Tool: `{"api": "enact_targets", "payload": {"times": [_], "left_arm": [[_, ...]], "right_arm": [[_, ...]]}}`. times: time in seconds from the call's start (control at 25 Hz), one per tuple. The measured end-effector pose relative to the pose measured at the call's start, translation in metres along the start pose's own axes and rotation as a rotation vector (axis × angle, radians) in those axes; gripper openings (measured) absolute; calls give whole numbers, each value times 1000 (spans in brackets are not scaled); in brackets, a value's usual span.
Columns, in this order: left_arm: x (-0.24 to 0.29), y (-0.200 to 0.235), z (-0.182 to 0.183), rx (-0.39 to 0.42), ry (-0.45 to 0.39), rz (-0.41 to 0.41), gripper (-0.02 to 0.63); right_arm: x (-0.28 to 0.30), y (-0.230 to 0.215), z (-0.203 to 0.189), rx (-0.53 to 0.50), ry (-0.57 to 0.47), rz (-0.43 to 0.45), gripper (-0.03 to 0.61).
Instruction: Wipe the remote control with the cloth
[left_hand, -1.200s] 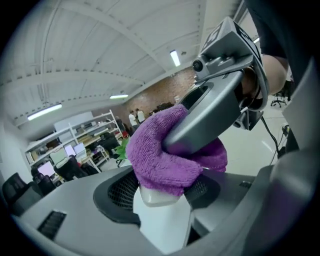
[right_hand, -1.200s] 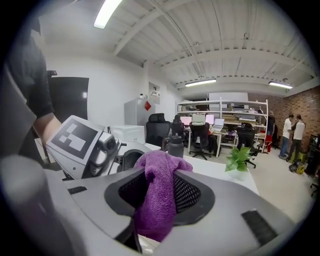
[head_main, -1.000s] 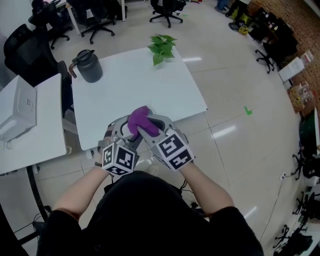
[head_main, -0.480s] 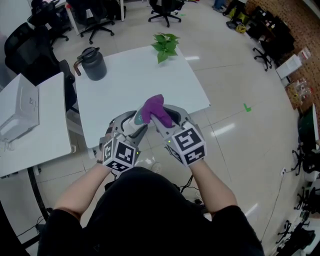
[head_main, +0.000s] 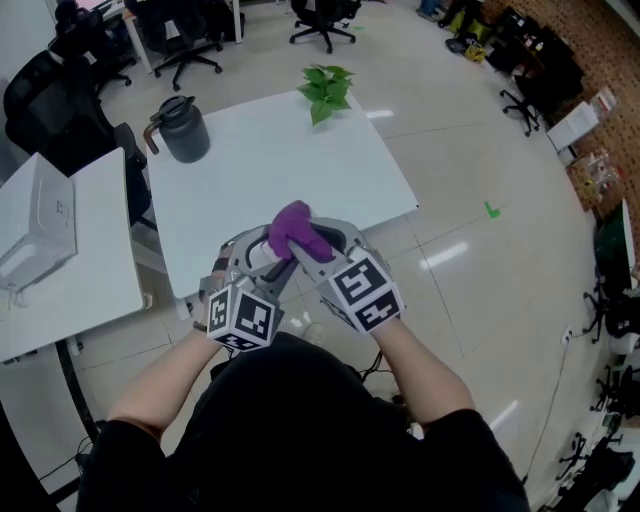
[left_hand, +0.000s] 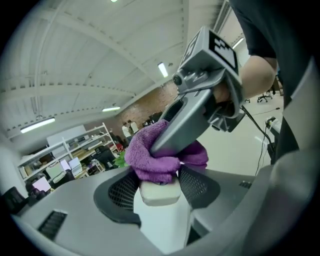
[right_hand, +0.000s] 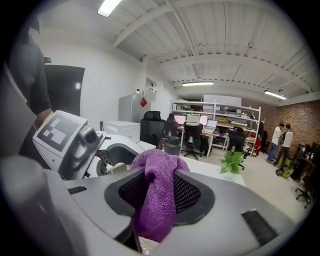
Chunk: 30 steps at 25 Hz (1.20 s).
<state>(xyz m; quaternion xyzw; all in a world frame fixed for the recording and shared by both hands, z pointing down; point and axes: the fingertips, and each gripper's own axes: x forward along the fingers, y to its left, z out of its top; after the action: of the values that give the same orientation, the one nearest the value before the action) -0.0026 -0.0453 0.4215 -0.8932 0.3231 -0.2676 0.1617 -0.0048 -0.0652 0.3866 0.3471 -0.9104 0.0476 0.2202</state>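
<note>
The remote control (left_hand: 159, 196) is gripped between the closed fingers of the left gripper (head_main: 255, 258). The purple cloth (right_hand: 156, 197) is clamped in the fingers of the right gripper (head_main: 305, 242) and pressed onto the remote control's far end. Both are held over the near edge of the table (head_main: 270, 160).

R gripper (right_hand: 157, 192) jaws clamped on purple cloth (right_hand: 158, 212); L gripper (right_hand: 112, 157) close by at left.

White table (head_main: 270, 165) on glossy pale floor (head_main: 480, 270), black office chairs (head_main: 322, 18), brick wall (head_main: 600, 45) beyond.
</note>
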Motion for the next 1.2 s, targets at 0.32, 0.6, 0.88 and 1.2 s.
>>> {"api": "enact_targets", "payload": {"times": [0.32, 0.6, 0.88, 1.2], "left_arm": [[-3, 30, -8, -574, -124, -92, 239], [-13, 93, 2, -1402, -529, -256, 239], [-21, 79, 25, -1627, -678, -504, 239], [-28, 45, 38, -1608, -633, -653, 235]], "right_arm": [[-34, -59, 25, 138, -198, -138, 146], [-24, -29, 7, 410, -331, 53, 146], [-12, -4, 11, 385, -321, 142, 146], [-40, -60, 28, 386, -397, -14, 146]]}}
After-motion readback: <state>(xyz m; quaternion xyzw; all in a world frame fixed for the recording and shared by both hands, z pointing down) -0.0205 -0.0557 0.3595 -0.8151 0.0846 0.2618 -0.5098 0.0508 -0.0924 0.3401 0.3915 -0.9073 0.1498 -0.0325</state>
